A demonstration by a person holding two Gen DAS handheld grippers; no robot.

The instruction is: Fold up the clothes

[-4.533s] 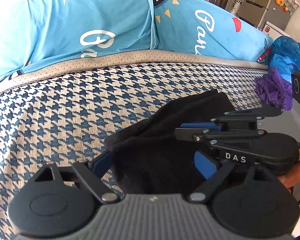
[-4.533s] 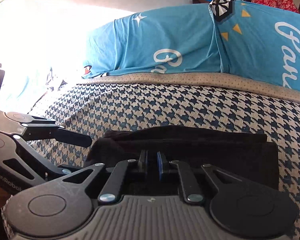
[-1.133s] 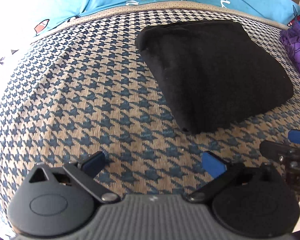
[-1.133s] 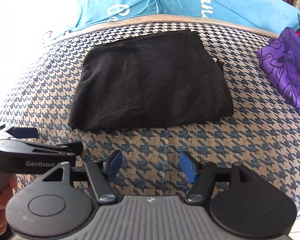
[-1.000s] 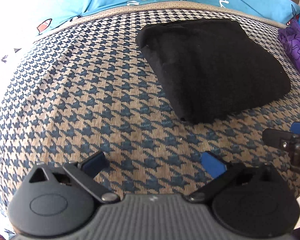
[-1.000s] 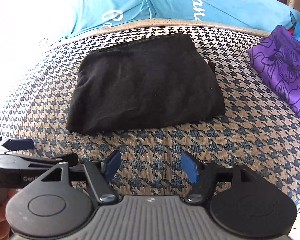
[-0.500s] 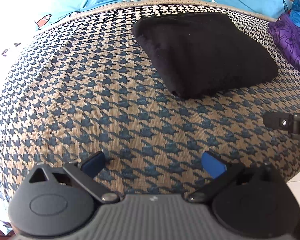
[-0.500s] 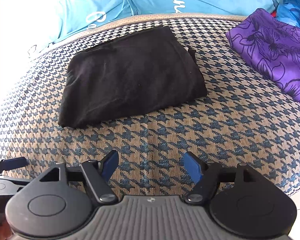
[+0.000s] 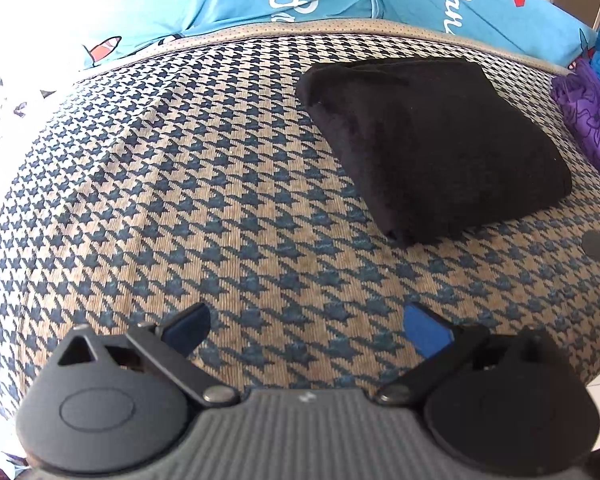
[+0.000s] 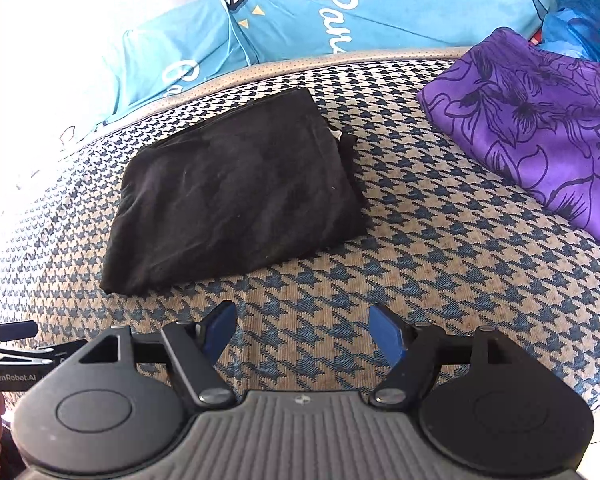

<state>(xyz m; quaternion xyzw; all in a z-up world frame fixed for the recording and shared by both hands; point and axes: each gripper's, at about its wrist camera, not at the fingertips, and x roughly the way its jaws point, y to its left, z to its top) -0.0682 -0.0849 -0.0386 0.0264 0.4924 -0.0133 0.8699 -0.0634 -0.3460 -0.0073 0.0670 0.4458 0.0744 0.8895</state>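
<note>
Black garment (image 10: 236, 196): folded compact, lying flat ahead of both fingertip pairs. Left gripper (image 9: 306, 326), right gripper (image 10: 304, 330): fingers apart, holding nothing, clear of the fold.

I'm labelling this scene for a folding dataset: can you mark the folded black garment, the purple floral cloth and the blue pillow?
folded black garment (image 10: 236, 196): right wrist view, middle of its top face.
purple floral cloth (image 10: 540, 120): right wrist view, centre of the printed fabric.
blue pillow (image 10: 380, 12): right wrist view, front face beside the white lettering.
</note>
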